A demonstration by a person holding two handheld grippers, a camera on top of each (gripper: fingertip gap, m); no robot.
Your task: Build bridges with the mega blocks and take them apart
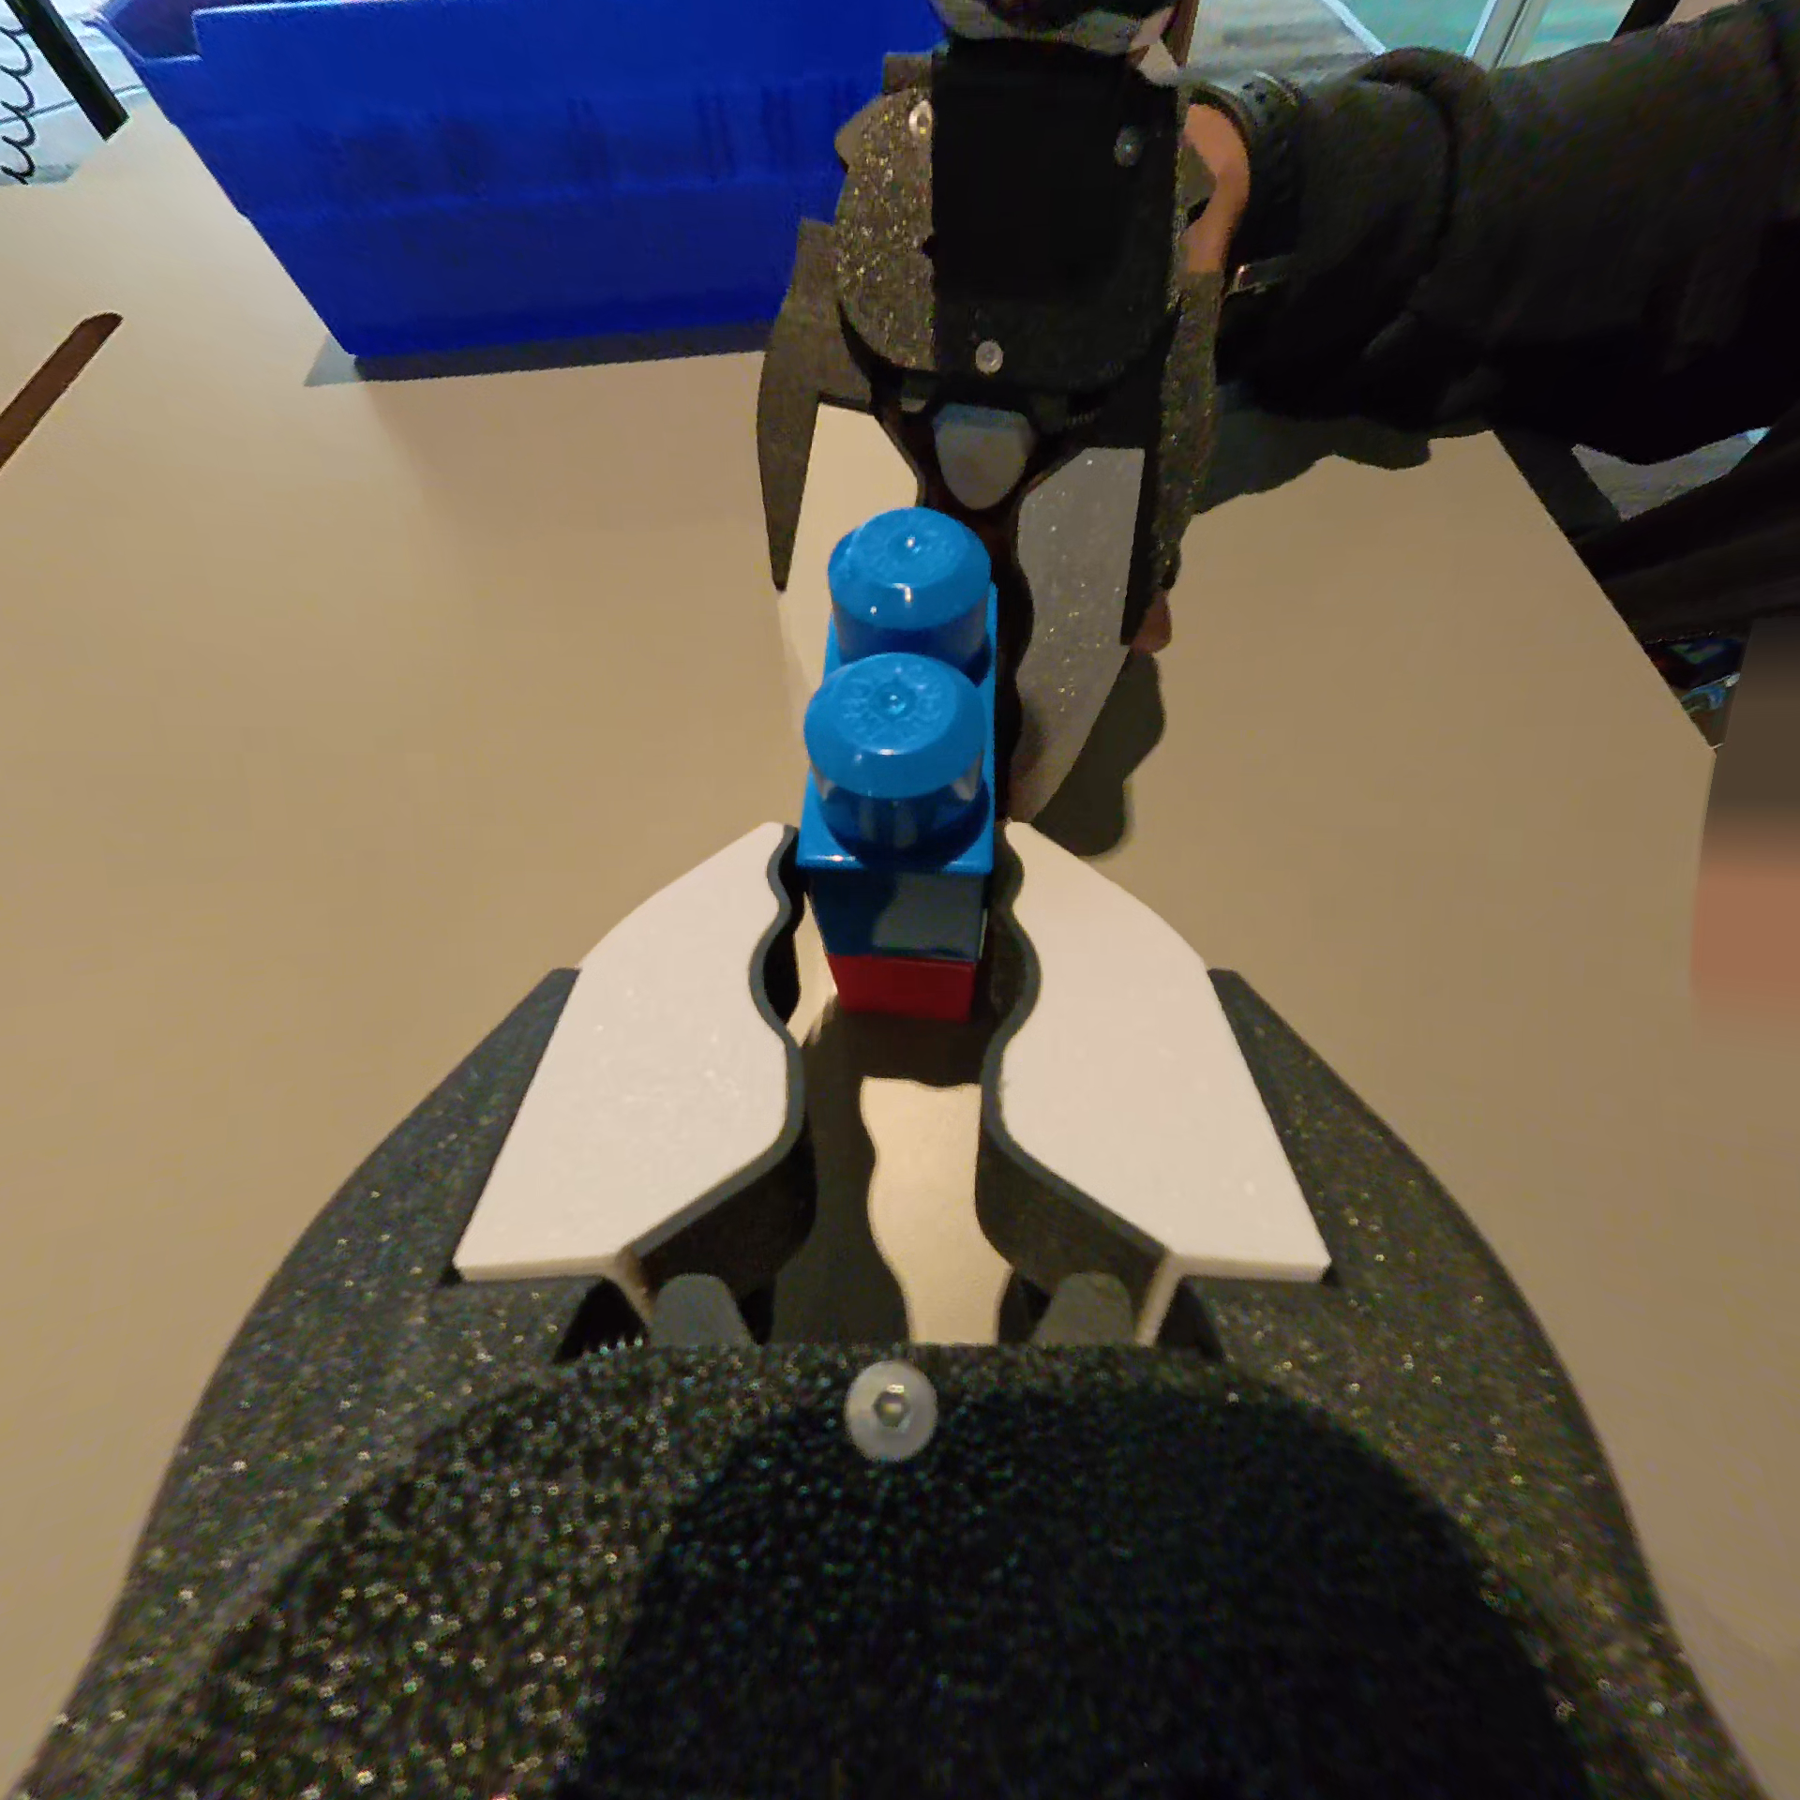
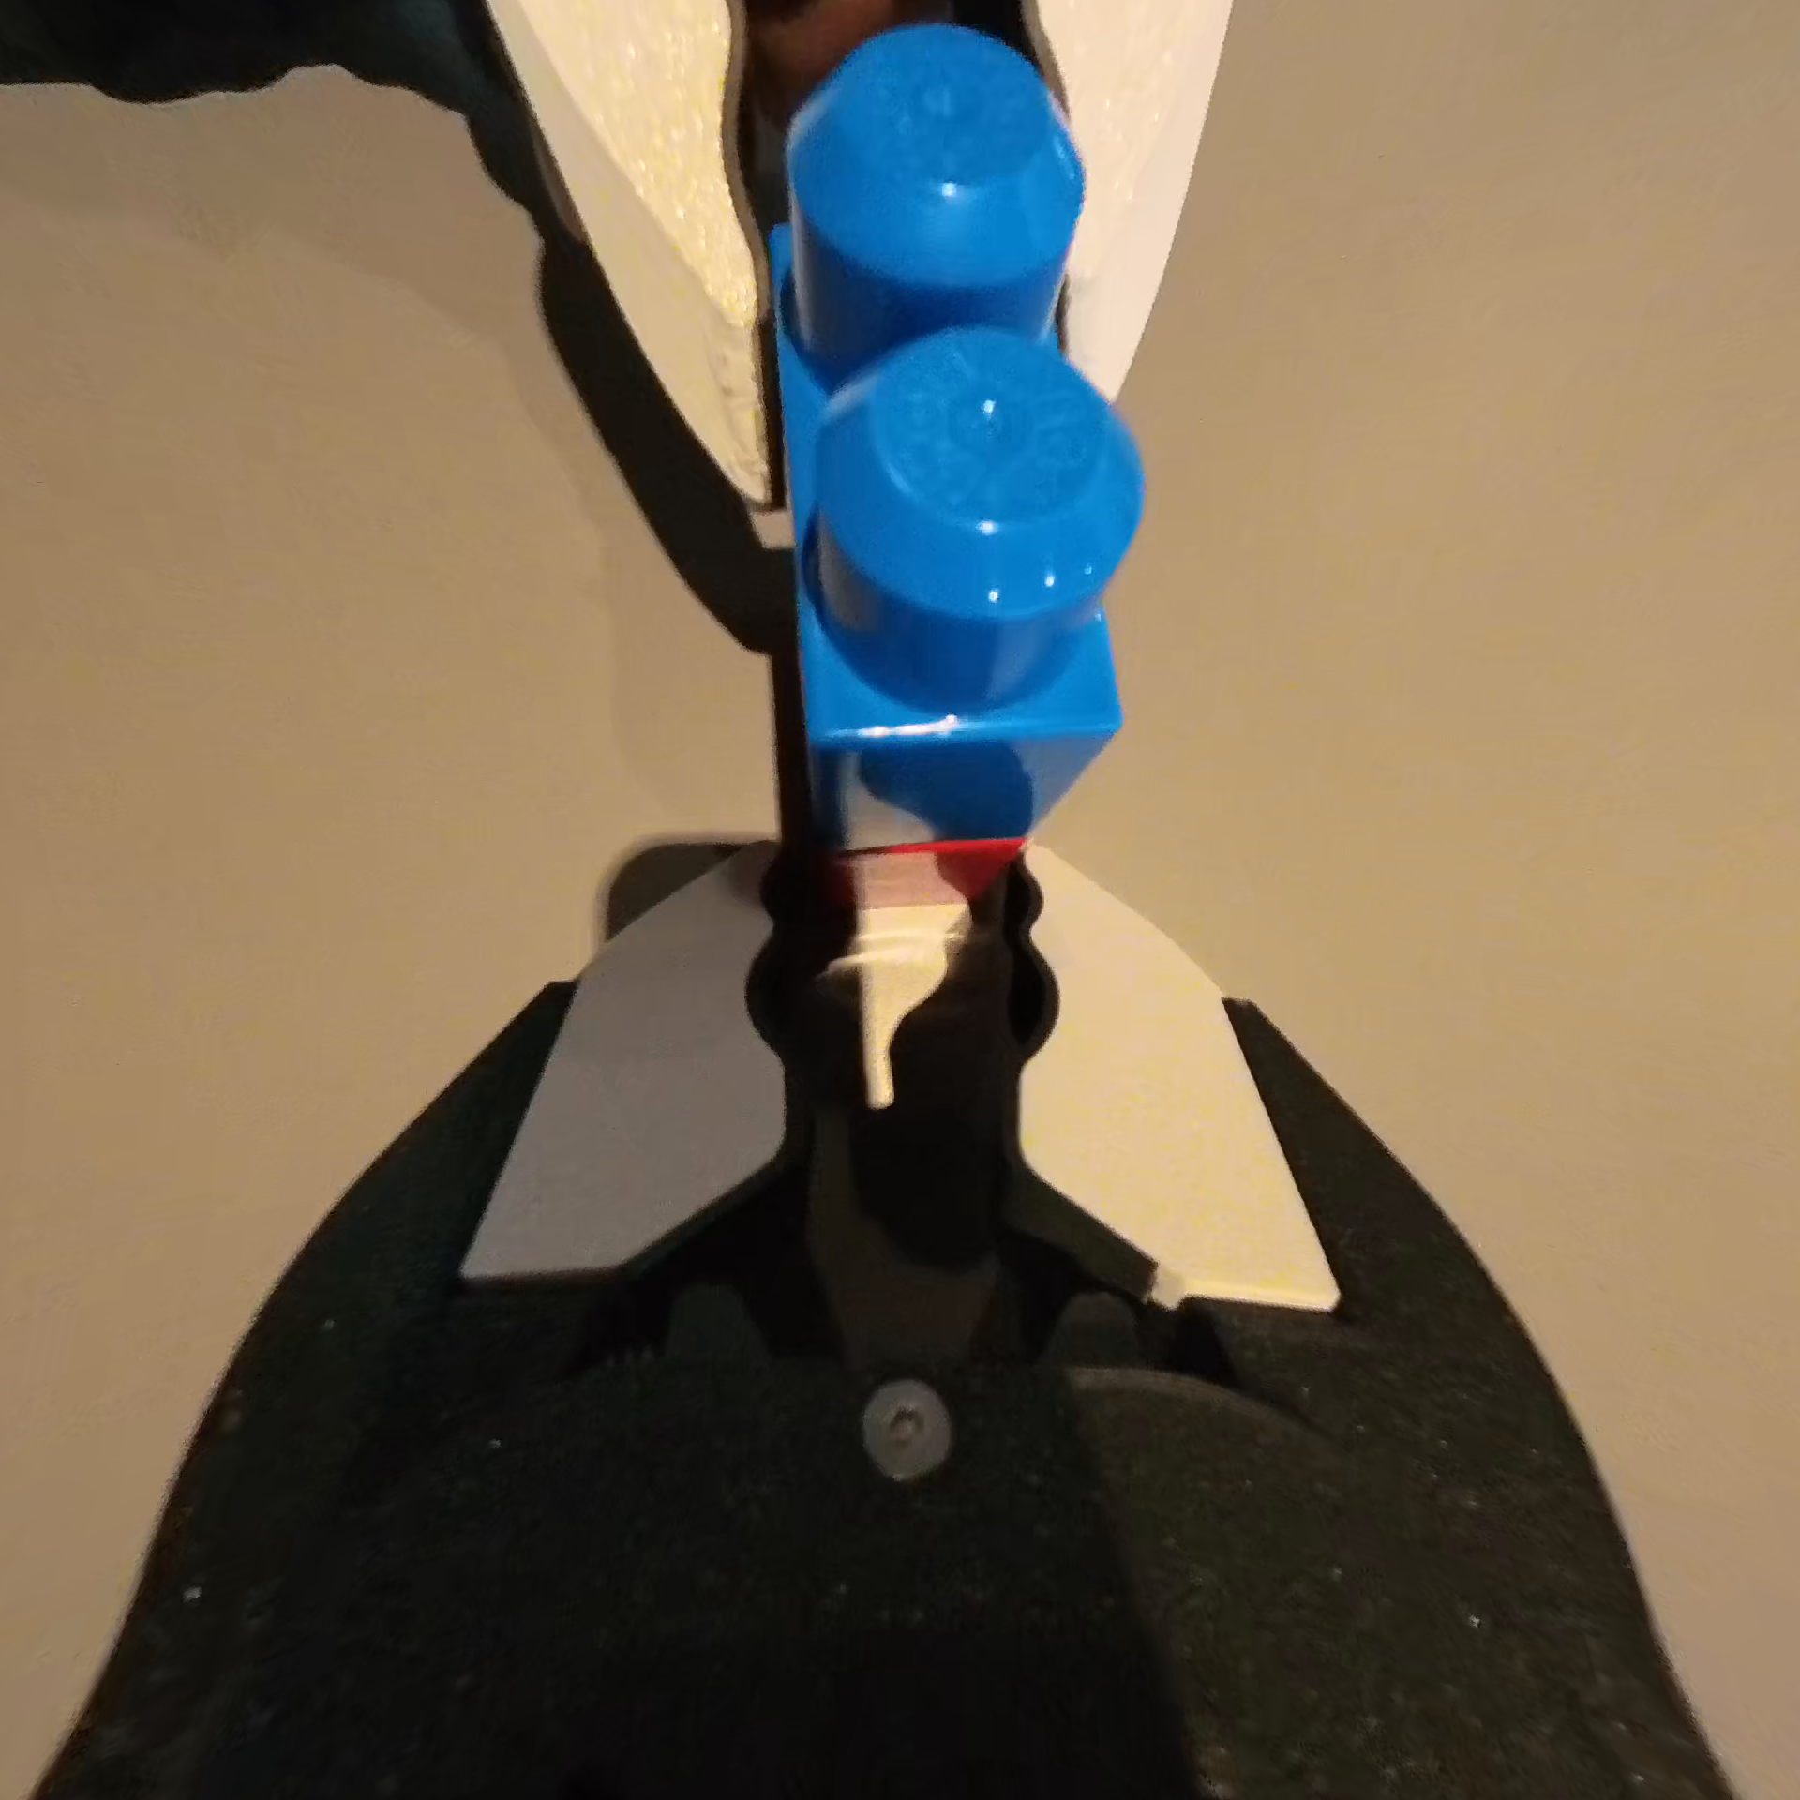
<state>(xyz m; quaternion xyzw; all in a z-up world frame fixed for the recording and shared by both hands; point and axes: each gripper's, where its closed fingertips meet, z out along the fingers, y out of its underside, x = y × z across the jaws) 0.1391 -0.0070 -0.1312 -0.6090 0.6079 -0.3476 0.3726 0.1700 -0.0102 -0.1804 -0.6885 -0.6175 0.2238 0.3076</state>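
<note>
A blue two-stud block [image 1: 896, 721] sits stacked on a red block [image 1: 906, 986], just above the tan table [image 1: 390, 779]. My left gripper [image 1: 901, 847] is shut on the near end of the blue block. My right gripper [image 2: 896, 867] comes from the opposite side and is shut on the red block [image 2: 935, 867] under the blue block [image 2: 955, 506]. Its fingers [image 1: 1071, 633] flank the far end of the stack in the left wrist view. The left gripper's white fingers [image 2: 643, 195] show beside the far stud in the right wrist view.
A large blue bin [image 1: 545, 195] stands at the back left of the table. A person's dark-sleeved arm [image 1: 1510, 243] holds the right gripper at the back right. The table's edge [image 1: 1646, 672] runs along the right. The gap from one gripper's tips to the other's is roughly 6 cm.
</note>
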